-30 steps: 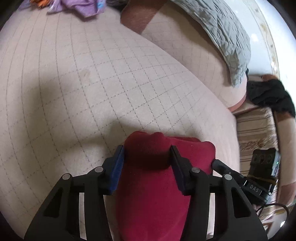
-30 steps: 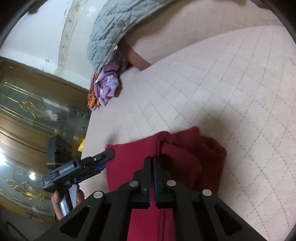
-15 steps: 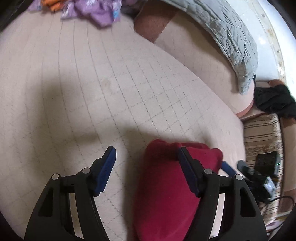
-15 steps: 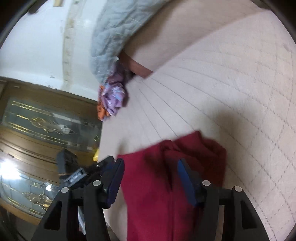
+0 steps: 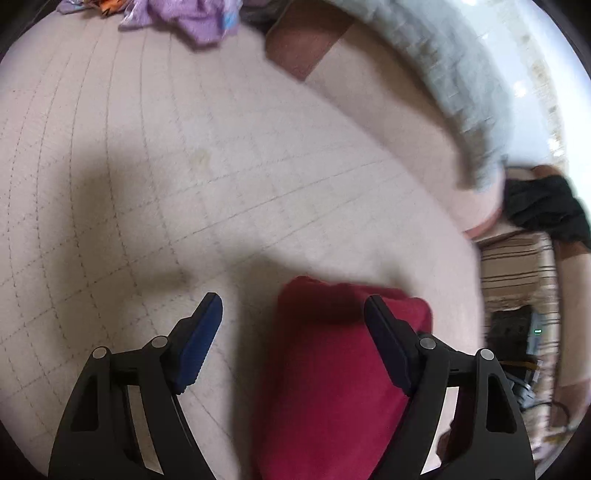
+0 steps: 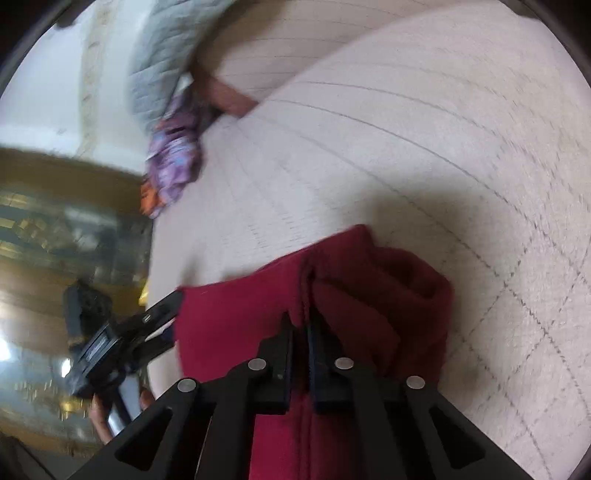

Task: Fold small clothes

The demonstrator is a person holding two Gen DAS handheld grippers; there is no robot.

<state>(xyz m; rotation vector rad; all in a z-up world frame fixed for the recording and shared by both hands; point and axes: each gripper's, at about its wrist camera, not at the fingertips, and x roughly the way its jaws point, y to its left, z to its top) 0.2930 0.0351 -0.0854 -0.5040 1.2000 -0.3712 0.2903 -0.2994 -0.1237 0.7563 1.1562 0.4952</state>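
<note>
A dark red garment (image 5: 332, 369) lies folded on the beige quilted bed cover (image 5: 147, 166). My left gripper (image 5: 291, 325) is open and empty above it, its right finger over the cloth and its left finger over bare cover. In the right wrist view my right gripper (image 6: 301, 325) is shut on a raised fold of the red garment (image 6: 369, 295). The left gripper (image 6: 122, 339) shows there at the left, beside the garment's edge.
A pile of purple and orange clothes (image 5: 177, 18) lies at the far end of the bed, also in the right wrist view (image 6: 173, 158). A grey quilt (image 5: 461, 85) drapes the headboard. A black cloth (image 5: 543, 206) and a striped seat (image 5: 517, 273) stand at the right.
My left gripper let go of the red garment, opened wide and shifted left. My right gripper opened half a second ago and has shut again on a fold of the garment.
</note>
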